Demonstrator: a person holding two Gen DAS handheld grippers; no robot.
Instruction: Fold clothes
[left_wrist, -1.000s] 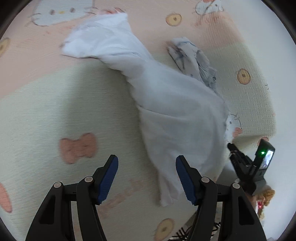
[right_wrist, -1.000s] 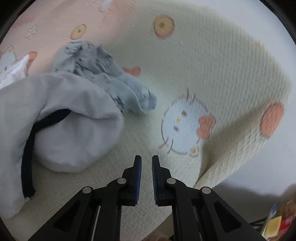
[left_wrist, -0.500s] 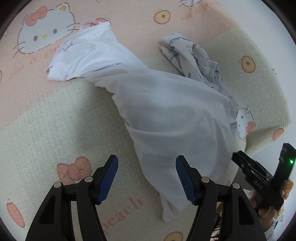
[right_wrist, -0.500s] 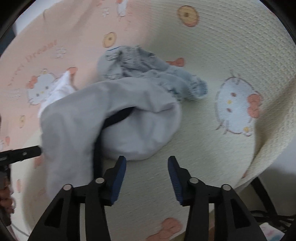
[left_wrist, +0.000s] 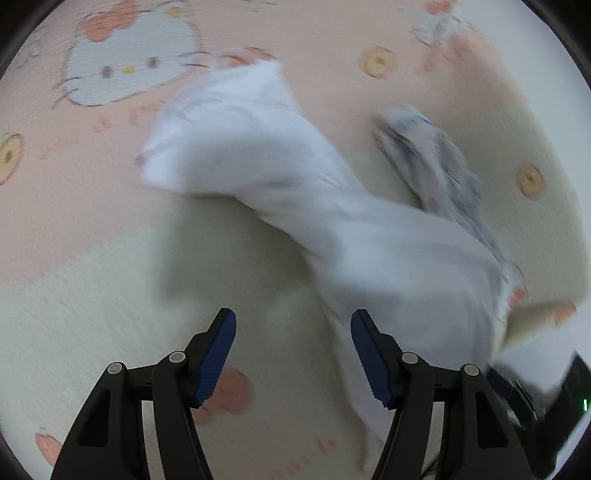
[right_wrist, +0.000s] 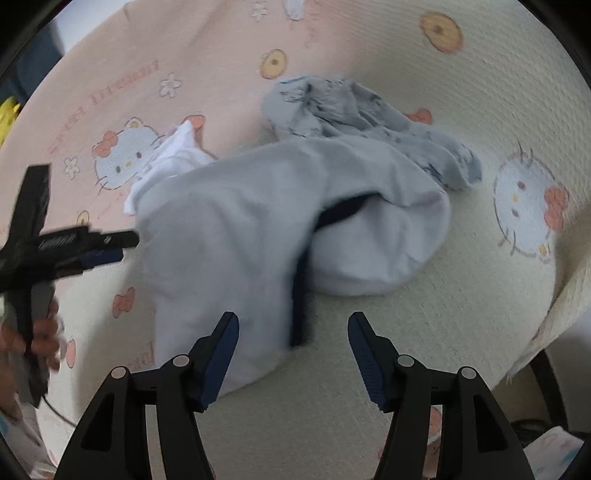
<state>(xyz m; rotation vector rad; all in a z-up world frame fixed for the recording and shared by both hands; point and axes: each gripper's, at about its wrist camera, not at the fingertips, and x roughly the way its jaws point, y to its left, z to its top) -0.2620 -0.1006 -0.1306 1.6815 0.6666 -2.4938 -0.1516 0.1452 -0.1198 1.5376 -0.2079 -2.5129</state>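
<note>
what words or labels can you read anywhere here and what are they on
No text reads cleanly.
Pink lettering on the blanket, upper left in the right wrist view: turned sideways, too blurred to read.
Pink lettering at the near edge of the white garment: partly hidden, unreadable.
White print on the left gripper: too small and blurred.
Pink lettering in the left wrist view: motion-blurred, unreadable.

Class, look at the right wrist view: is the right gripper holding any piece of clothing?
No. The right gripper stands open, and the white garment lies on the blanket beyond its fingertips, not pinched between them.
</note>
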